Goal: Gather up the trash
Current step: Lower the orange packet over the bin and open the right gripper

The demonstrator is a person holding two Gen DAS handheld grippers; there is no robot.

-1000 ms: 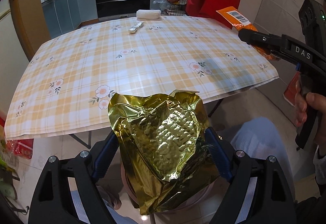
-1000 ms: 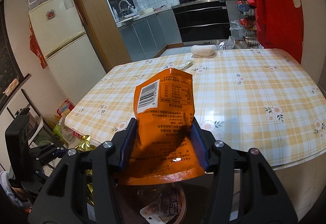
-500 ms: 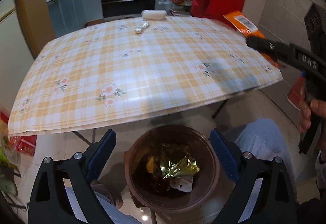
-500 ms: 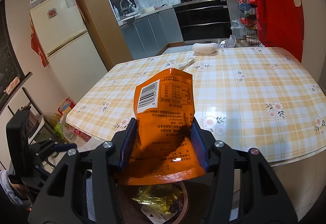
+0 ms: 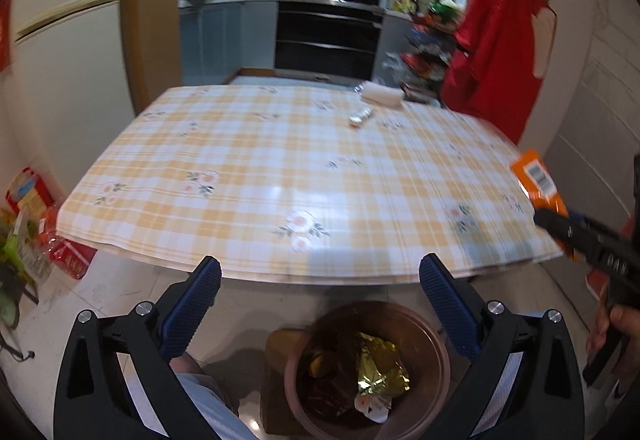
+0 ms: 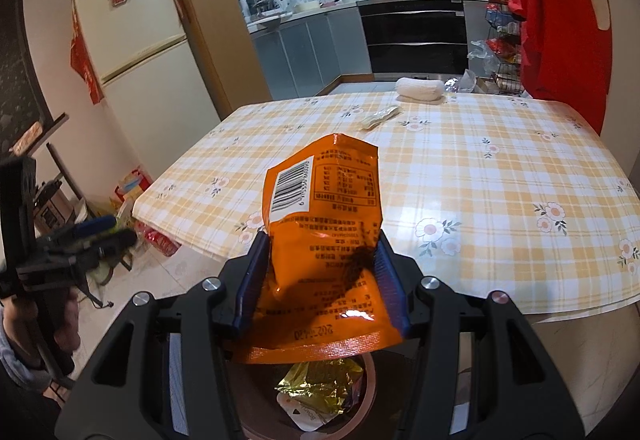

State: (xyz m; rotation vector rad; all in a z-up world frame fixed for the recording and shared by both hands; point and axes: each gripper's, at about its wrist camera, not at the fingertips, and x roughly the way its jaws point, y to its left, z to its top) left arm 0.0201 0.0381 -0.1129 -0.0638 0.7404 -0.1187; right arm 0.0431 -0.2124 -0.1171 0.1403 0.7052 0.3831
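A gold foil wrapper lies loose inside the brown bin on the floor below the table's near edge. My left gripper hangs above the bin, its jaws still opening wide, with nothing between them. My right gripper is shut on an orange snack packet and holds it upright over the same bin, where the gold wrapper shows underneath. In the left wrist view the orange packet appears at the right edge.
The table with its yellow checked cloth carries a small silvery wrapper and a white rolled cloth at the far end. Red bags and clutter sit on the floor to the left. A fridge stands by the left wall.
My left gripper opened and the gold wrapper dropped out of it into the bin. The left gripper then rose and swung left. The right gripper kept its hold on the orange packet.
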